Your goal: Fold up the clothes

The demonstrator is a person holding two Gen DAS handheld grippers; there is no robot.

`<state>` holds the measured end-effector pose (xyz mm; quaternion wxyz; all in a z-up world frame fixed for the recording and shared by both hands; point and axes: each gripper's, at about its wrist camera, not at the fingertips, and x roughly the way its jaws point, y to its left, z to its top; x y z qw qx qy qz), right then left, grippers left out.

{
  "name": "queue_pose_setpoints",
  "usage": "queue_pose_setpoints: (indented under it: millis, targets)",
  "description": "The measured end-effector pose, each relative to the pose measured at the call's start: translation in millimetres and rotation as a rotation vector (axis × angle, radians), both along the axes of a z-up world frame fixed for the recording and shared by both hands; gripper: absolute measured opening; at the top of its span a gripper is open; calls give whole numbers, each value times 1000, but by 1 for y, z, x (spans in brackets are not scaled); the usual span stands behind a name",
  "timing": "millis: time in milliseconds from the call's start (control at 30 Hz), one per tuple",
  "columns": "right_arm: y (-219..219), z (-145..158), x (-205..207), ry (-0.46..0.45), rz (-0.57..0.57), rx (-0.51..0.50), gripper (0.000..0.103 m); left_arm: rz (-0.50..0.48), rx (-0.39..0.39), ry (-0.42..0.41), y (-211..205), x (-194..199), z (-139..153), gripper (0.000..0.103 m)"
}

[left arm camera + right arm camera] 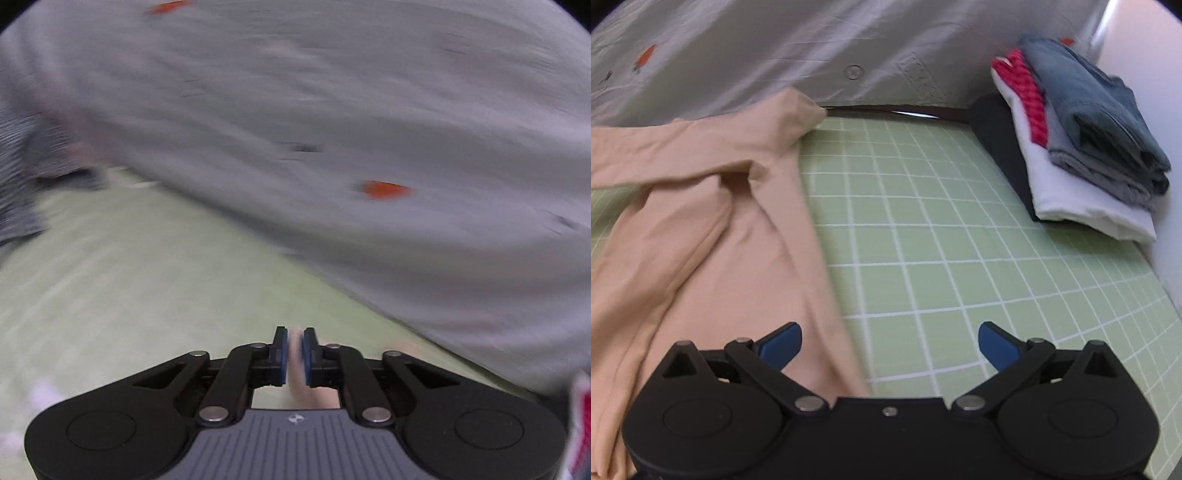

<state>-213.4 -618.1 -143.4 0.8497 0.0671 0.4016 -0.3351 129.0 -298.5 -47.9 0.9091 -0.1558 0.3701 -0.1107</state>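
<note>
A pale green mat [942, 229] ruled with a white grid carries everything. A peach garment [701, 221] lies rumpled across its nine o'clock side. At two o'clock sits a stack of folded clothes [1082, 136] — black at the bottom, then white, grey, denim on top.

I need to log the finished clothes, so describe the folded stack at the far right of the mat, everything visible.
The folded stack sits at the far right corner of the green grid mat, partly overhanging its right edge. From the bottom up: a dark flat piece, a white garment, a red-and-white striped one showing at the back, a grey knit, and blue denim on top. All look like soft cloth, folded flat and fairly neat. Nothing touches it; the open right gripper is well short of it.
</note>
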Motion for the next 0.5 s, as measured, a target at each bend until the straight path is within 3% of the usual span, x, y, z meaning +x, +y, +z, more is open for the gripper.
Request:
queue_pose_setpoints:
  millis: [67, 133, 167, 233, 333, 500]
  targets:
    - [8, 1, 5, 16, 25, -15, 103, 58, 28, 31, 12, -1, -11, 28]
    - [12, 2, 9, 34, 38, -27, 103, 42, 25, 63, 17, -10, -20, 42]
    - [14, 3, 12, 43, 44, -33, 103, 5, 33, 81, 12, -19, -25, 45]
    - [14, 3, 14, 55, 38, -37, 103, -72, 52, 115, 1, -38, -35, 63]
    - [10, 2, 14, 51, 18, -8, 100, -219, 112, 147, -34, -80, -53, 77]
    - [0, -1, 7, 22, -2, 87, 84, -468, 165, 219, -88, -148, -76, 87]
